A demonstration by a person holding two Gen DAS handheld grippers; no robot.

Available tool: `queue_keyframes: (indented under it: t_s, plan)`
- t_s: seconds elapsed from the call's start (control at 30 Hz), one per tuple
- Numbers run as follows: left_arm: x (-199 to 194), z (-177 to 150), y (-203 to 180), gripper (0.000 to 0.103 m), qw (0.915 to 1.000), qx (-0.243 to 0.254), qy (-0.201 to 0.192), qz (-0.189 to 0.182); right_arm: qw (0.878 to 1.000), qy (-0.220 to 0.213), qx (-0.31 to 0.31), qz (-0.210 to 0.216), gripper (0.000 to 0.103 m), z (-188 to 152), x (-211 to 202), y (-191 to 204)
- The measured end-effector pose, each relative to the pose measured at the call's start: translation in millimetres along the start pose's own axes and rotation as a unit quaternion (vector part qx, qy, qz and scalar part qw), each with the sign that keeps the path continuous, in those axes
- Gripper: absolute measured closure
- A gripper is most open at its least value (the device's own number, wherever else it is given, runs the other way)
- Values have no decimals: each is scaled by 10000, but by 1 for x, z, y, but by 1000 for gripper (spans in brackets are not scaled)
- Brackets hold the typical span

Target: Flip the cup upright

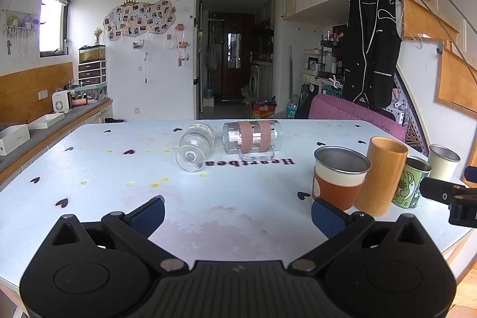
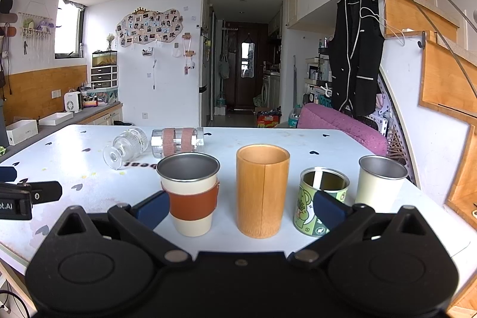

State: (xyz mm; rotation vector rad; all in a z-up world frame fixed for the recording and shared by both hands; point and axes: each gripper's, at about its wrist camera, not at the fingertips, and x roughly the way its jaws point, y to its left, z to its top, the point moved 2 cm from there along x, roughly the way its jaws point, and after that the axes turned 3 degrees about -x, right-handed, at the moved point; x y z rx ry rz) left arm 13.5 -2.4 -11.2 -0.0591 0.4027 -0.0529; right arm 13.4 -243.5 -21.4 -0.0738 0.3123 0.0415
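White walls (image 1: 155,97), dim hallway (image 1: 232,64)

Both wrist views low over table (image 1: 238,213), facing hallway, sharing cups.

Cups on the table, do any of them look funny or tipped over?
Yes. The ribbed glass cup and the clear mug with pink bands lie on their sides at the far end of the table. The four cups nearer the right tool stand upright.

Matt white counter (image 1: 232,198) with faint pink stains, clear ribbed glass goblet (image 1: 195,149), clear glossy mug (image 1: 252,139) with pink woven bands, smooth wooden tumbler (image 2: 262,189), brushed metal cup (image 2: 190,192) with leather-look sleeve, printed tin (image 2: 320,203)
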Motion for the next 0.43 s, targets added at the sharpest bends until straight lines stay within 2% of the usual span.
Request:
queue_keyframes:
  t_s: [0.43]
  plan:
    - [0, 0, 0, 0, 10000, 8, 2, -1, 10000, -7, 4, -4, 0, -1, 0, 0]
